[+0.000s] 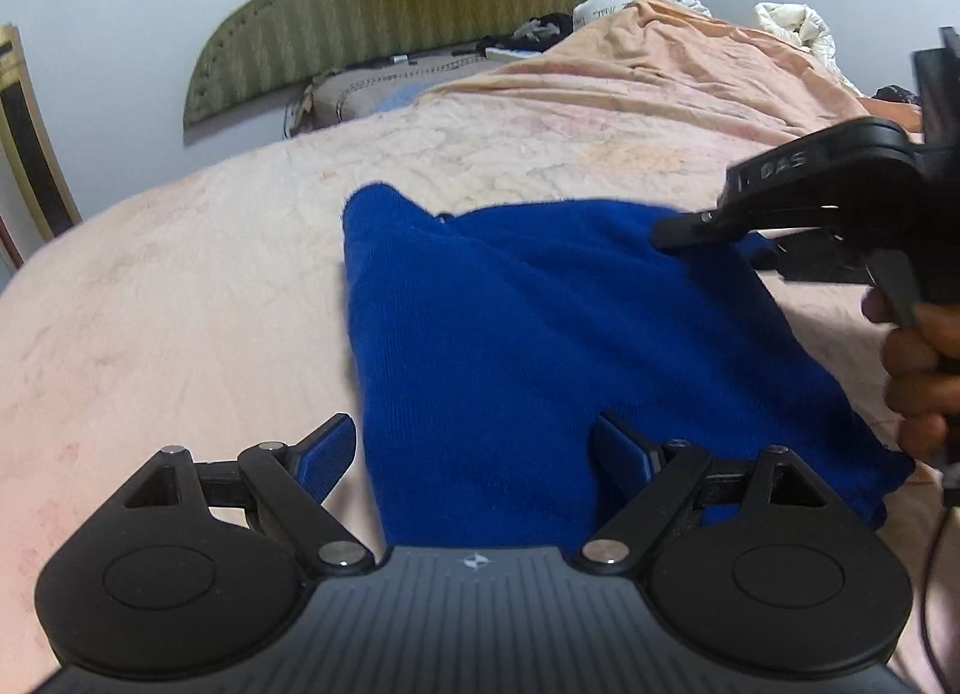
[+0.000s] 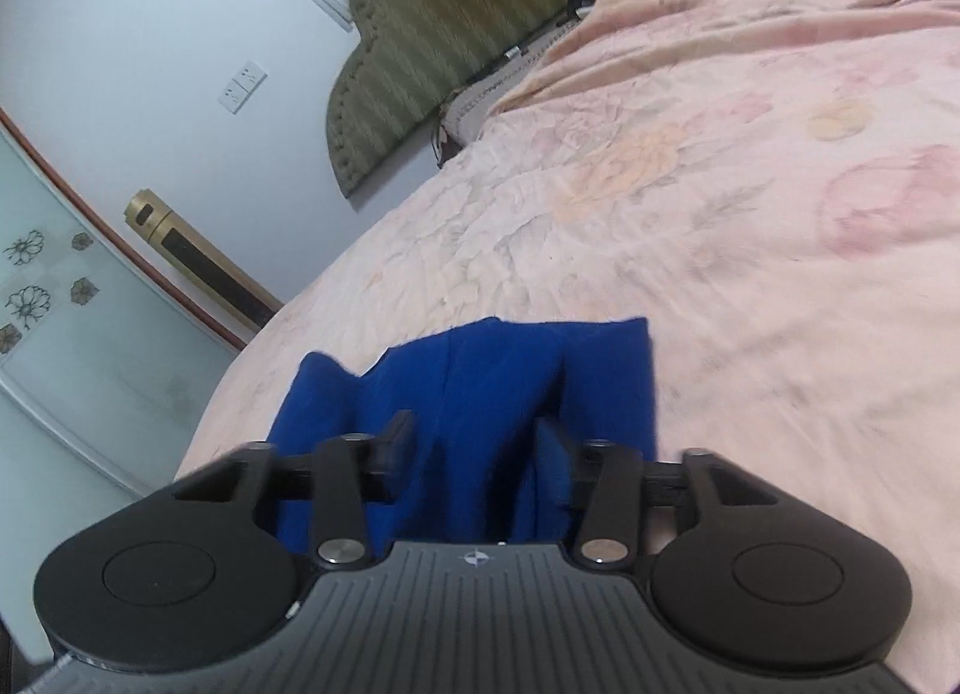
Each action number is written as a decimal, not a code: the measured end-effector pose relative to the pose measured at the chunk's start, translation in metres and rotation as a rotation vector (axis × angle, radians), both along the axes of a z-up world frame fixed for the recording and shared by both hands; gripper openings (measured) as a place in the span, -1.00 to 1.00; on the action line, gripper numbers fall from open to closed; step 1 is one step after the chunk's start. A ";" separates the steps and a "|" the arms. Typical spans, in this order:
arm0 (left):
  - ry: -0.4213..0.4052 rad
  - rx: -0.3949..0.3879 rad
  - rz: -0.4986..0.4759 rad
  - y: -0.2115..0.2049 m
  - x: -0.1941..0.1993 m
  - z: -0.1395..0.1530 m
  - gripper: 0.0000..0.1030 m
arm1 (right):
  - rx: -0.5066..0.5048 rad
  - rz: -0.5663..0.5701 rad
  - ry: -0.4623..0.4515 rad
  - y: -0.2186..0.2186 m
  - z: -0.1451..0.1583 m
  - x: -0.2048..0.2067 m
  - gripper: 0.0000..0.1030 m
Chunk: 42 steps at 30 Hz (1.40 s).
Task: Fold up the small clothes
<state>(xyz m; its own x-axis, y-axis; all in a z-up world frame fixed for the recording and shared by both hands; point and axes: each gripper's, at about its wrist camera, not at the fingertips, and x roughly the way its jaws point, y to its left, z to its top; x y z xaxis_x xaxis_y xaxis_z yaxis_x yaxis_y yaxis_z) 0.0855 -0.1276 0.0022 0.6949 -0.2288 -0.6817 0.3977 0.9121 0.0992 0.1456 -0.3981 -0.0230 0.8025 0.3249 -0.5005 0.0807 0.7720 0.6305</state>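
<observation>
1. Garment position: blue knit garment spread on pink bedspread, mid-bed. Near edge between the fingers of left gripper; far-right corner raised off the bed.
2. Tool states: right gripper clenched on a bunched ridge of the blue cloth at that far-right corner. Left gripper released, jaws wide, straddling the near edge without pressing on it.
3. Risk, slip: only a bunch of knit pinched on the right, not a clean edge. Likely to slide out of the pads if drawn across quickly.
4. Risk, drag: near edge unpinned. Pull from the right corner likely to tow the whole garment over the bedspread instead of laying a fold.
5. Risk, wrong catch: left jaws low over soft bedding. Closing too deep could nip bedspread together with garment.
6. Risk, skew: one corner lifted alone, so crooked crease probable unless matched on the left.
</observation>
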 end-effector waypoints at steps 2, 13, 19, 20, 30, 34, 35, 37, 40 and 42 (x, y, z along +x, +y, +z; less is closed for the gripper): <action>0.005 -0.002 -0.006 0.002 -0.001 -0.003 0.69 | -0.022 -0.041 -0.006 -0.002 0.000 -0.003 -0.85; 0.080 -0.073 -0.010 0.016 -0.004 -0.007 0.70 | -0.108 -0.124 0.023 -0.003 -0.007 -0.025 -0.50; 0.077 -0.085 -0.021 0.035 -0.021 -0.001 0.70 | -0.171 -0.042 -0.057 -0.002 0.018 -0.079 -0.15; 0.079 -0.093 -0.024 0.039 -0.024 0.000 0.70 | -0.168 -0.008 -0.056 0.000 0.018 -0.087 -0.15; 0.109 -0.123 0.021 0.062 -0.040 -0.007 0.70 | -0.173 0.098 0.039 0.026 -0.004 -0.137 -0.34; 0.117 -0.125 0.081 0.077 -0.038 -0.013 0.72 | -0.144 0.149 0.019 0.036 -0.002 -0.145 -0.75; 0.133 -0.145 0.086 0.081 -0.037 -0.014 0.72 | -0.155 0.166 0.017 0.040 0.000 -0.147 -0.76; 0.148 -0.164 0.084 0.085 -0.037 -0.013 0.71 | -0.210 0.165 0.041 0.042 0.000 -0.146 -0.76; 0.133 -0.158 0.055 0.084 -0.040 -0.006 0.70 | -0.192 0.160 0.063 0.034 -0.002 -0.147 -0.58; 0.122 -0.172 0.034 0.083 -0.040 -0.002 0.70 | -0.140 0.137 0.051 0.026 0.001 -0.147 -0.43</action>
